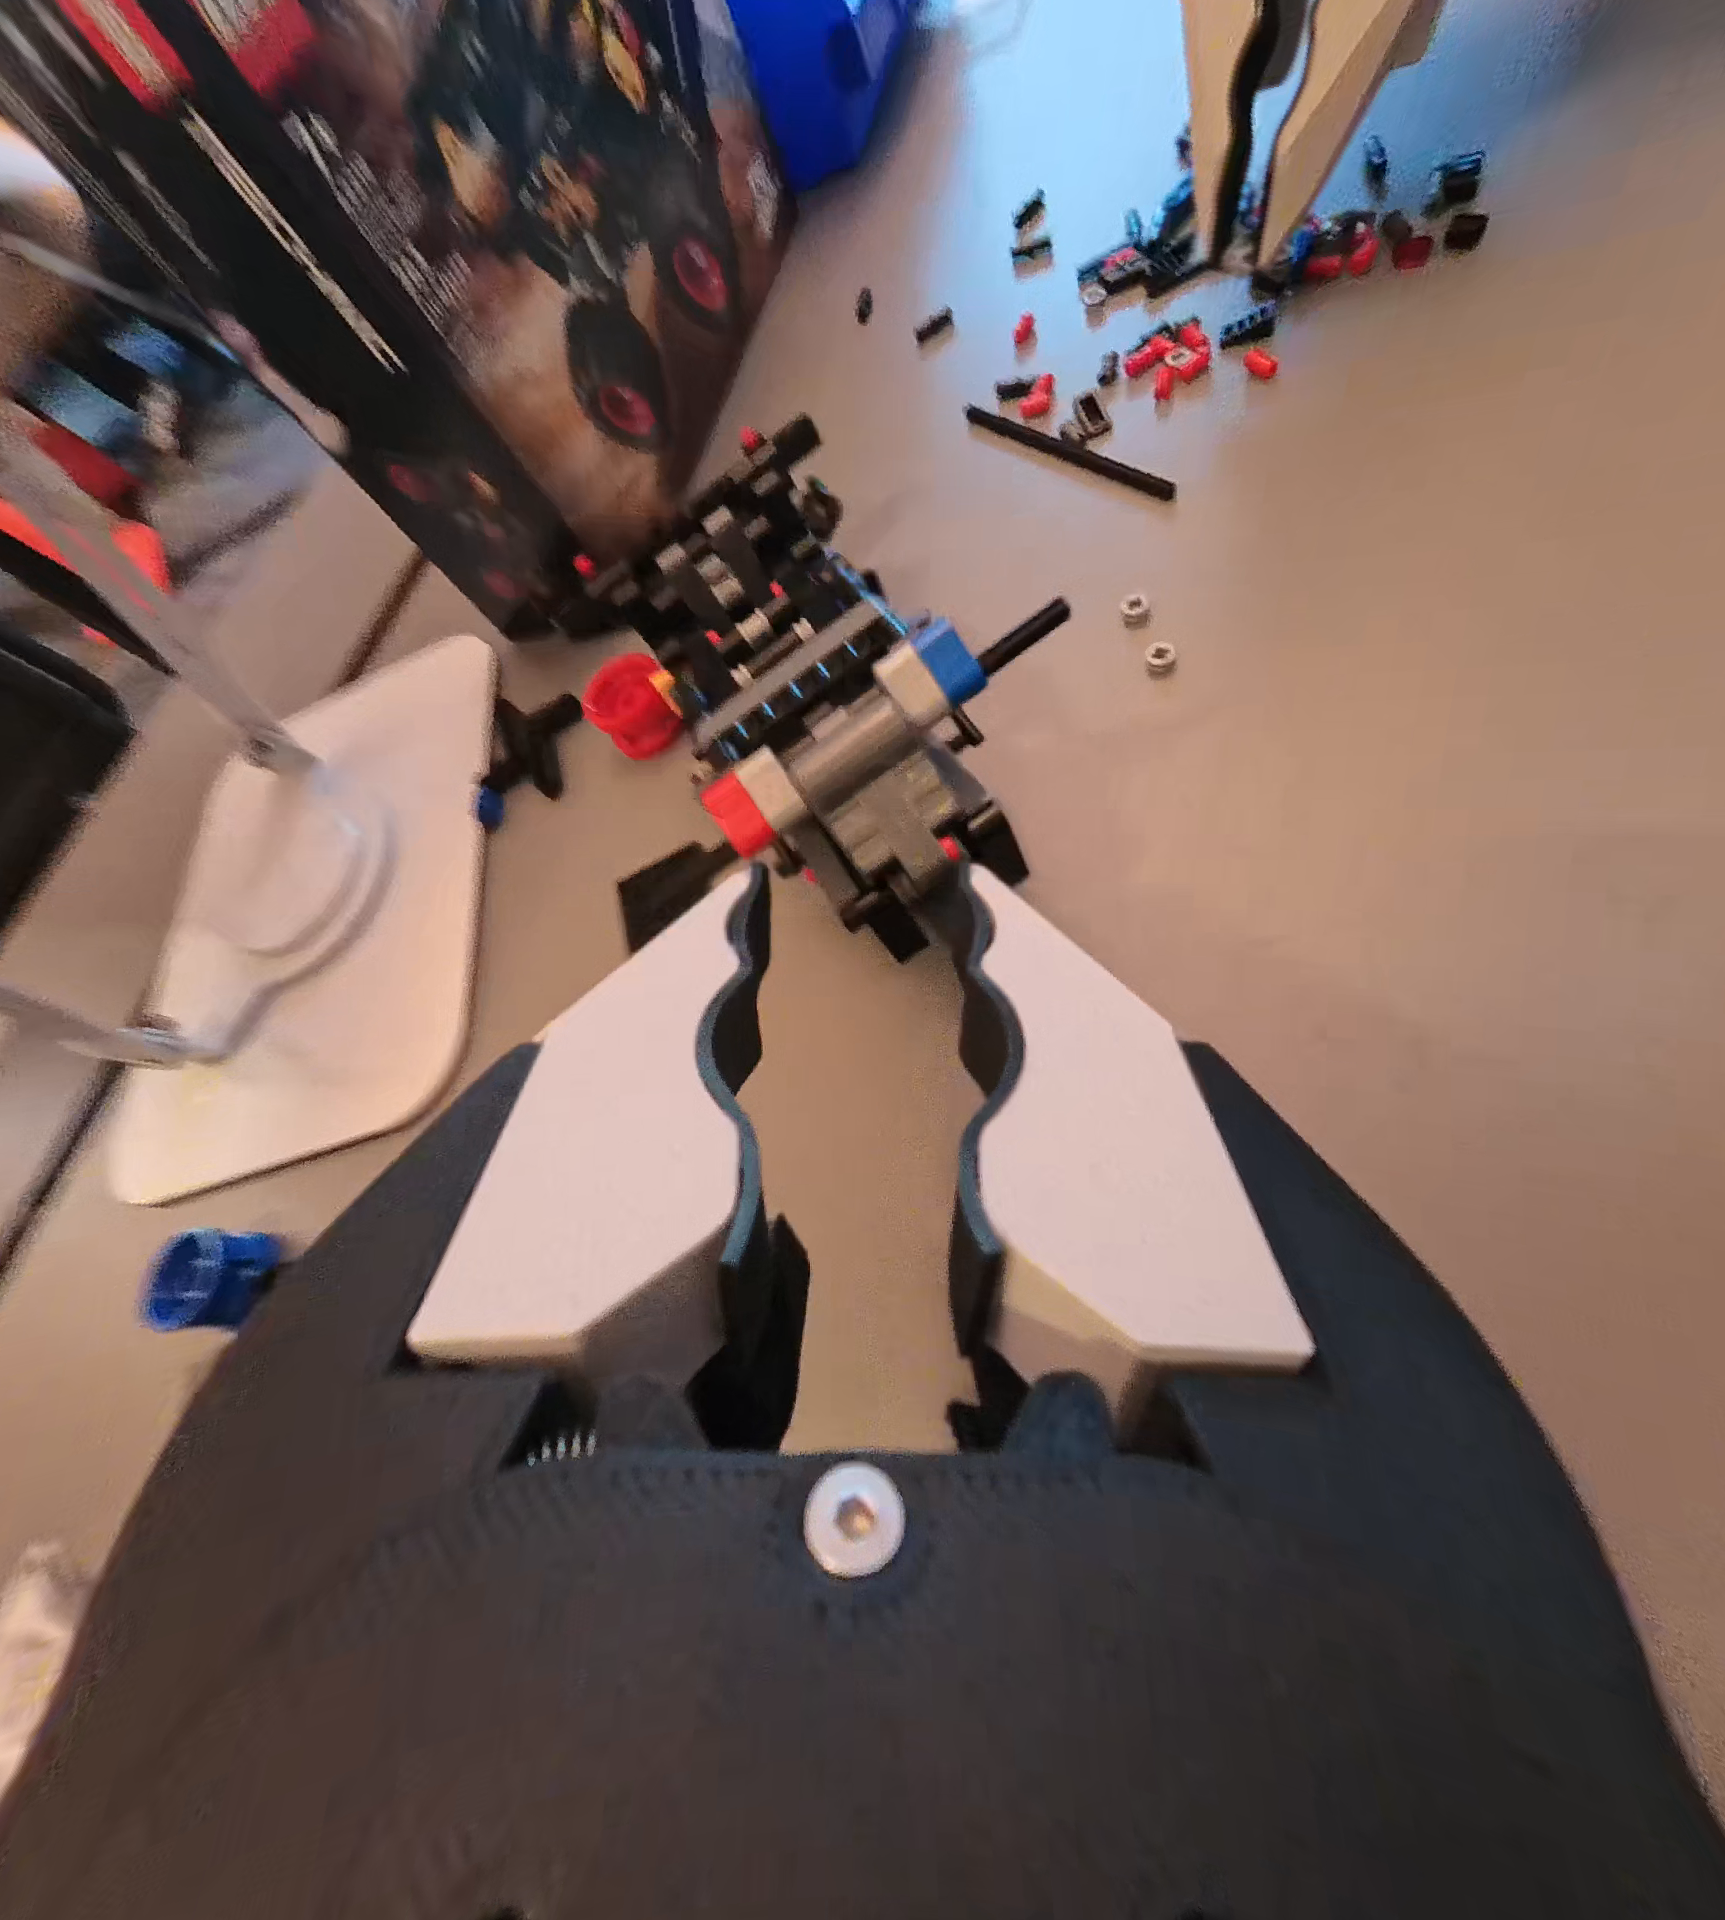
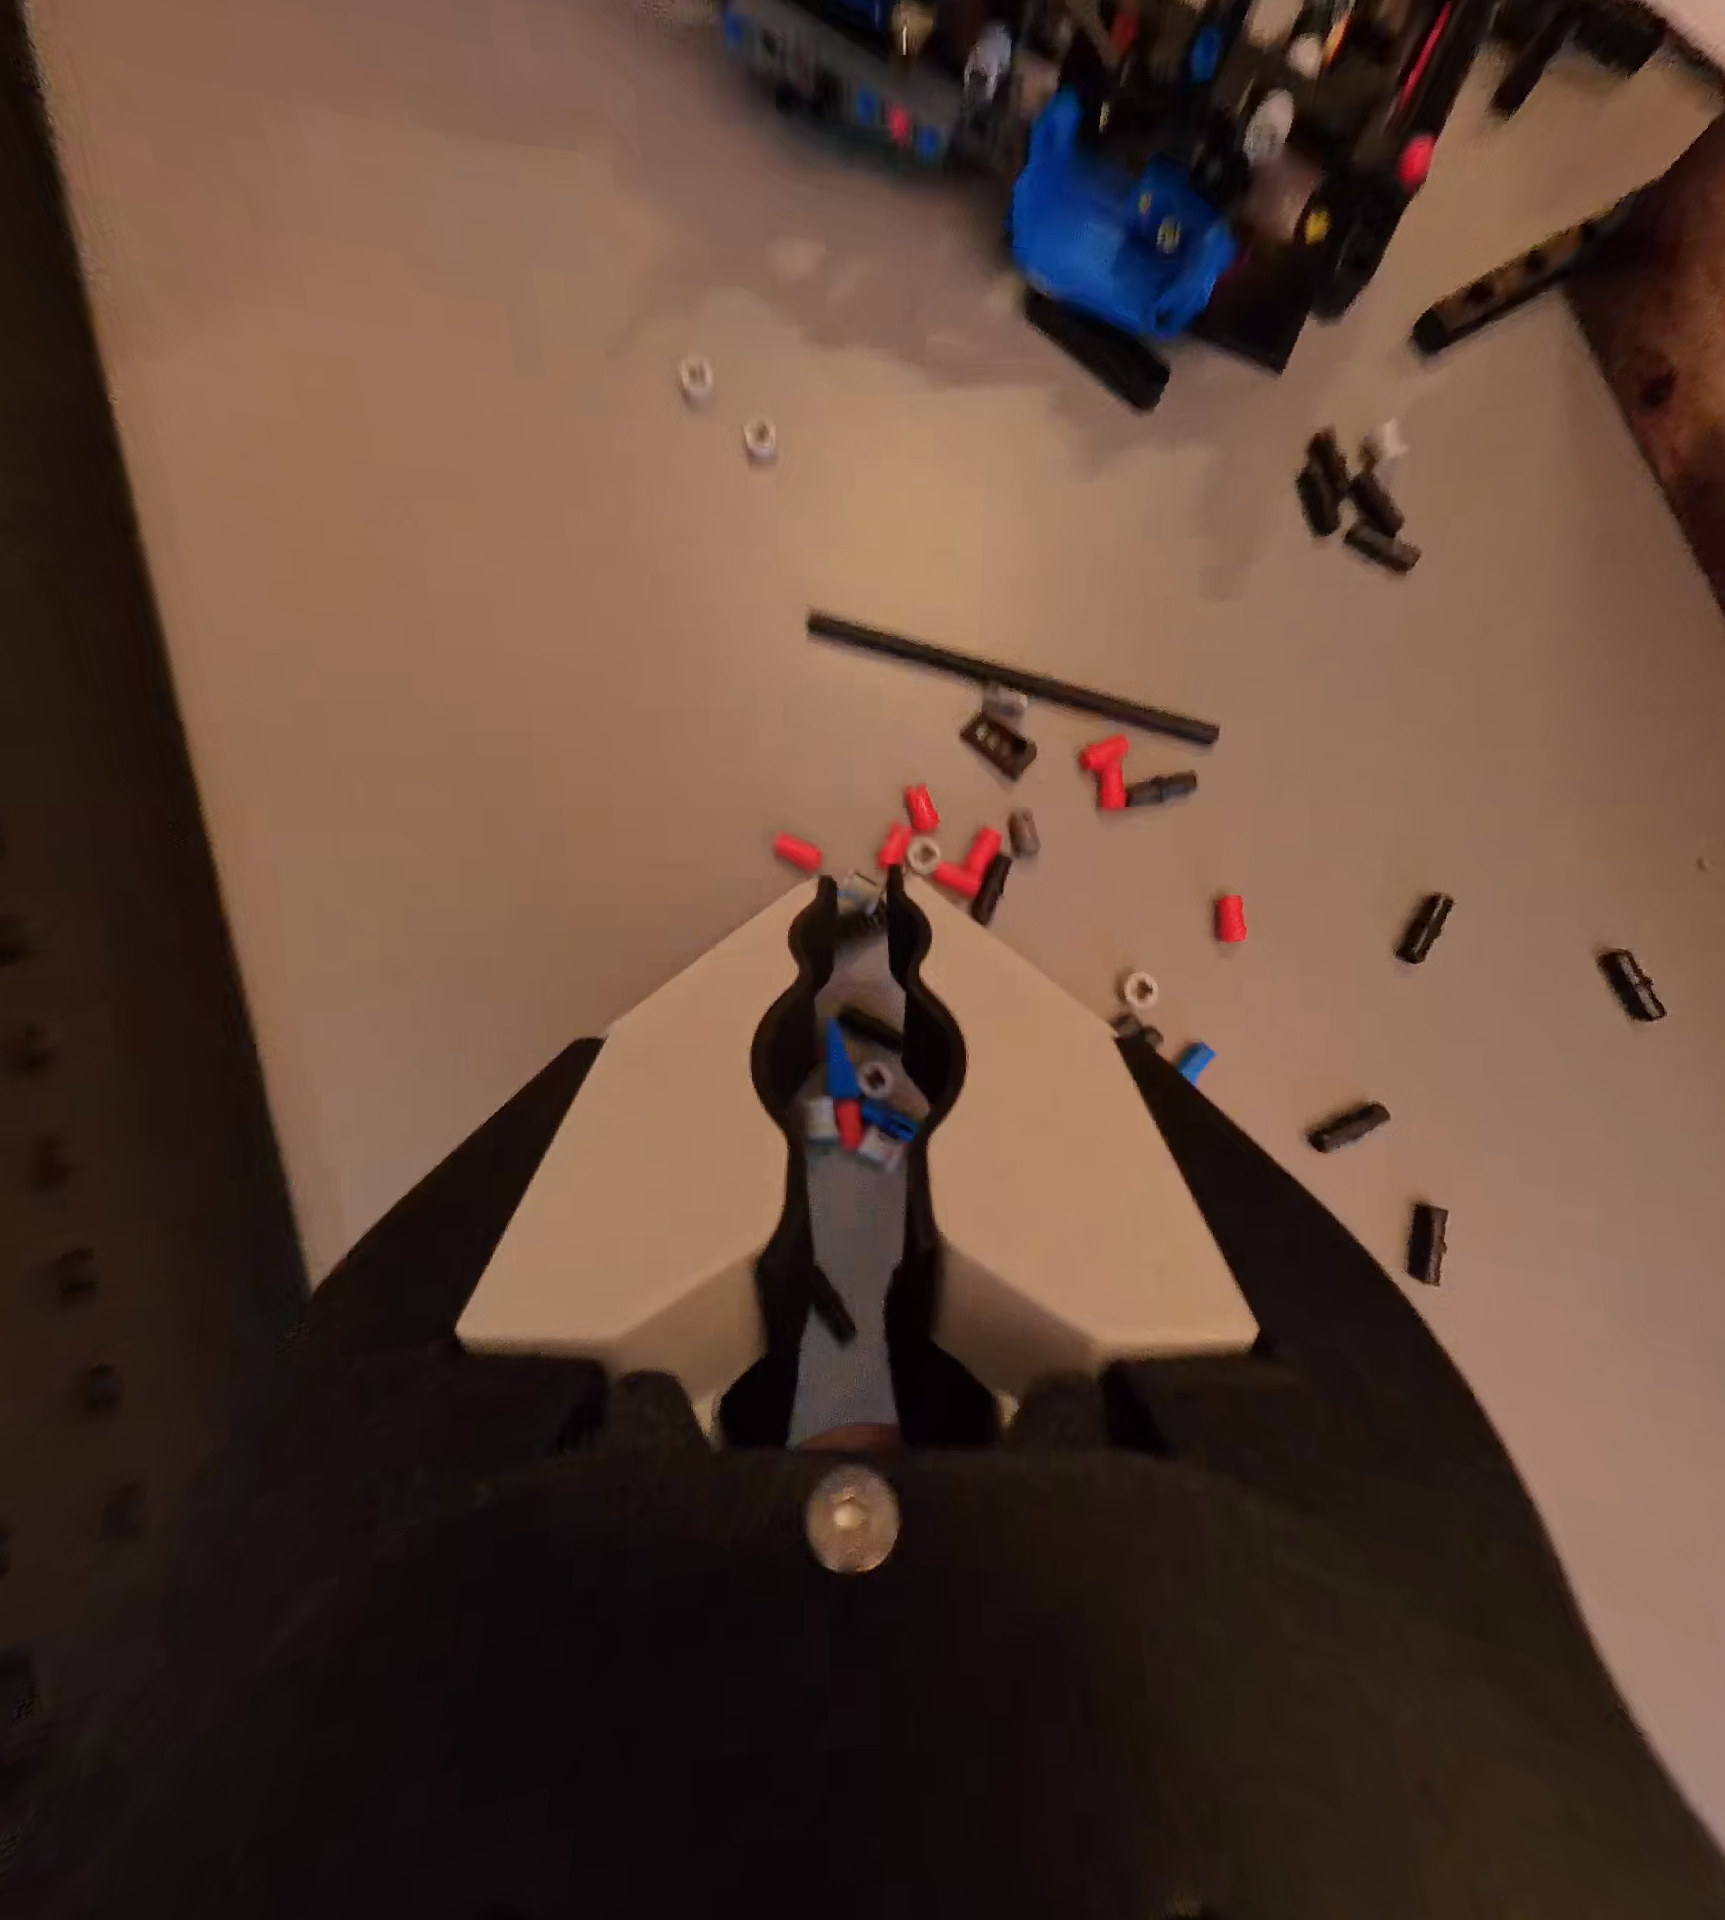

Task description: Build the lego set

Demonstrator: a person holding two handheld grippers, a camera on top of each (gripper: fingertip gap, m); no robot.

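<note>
Model (image 1: 816, 707) just beyond left tongs (image 1: 863, 894), perhaps touching

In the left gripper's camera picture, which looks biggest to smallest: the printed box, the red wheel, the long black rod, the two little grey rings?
1. Printed box
2. Long black rod
3. Red wheel, though it lies nearer the camera
4. Grey rings, alike

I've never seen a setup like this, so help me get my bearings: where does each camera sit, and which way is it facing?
Left wrist view: sits on the left gripper, looking along open jaws at the half-built model; the right gripper shows far off.
Right wrist view: sits on the right gripper, looking down at loose pieces, jaws nearly closed around a small grey piece.
Both show the long black rod.
</note>
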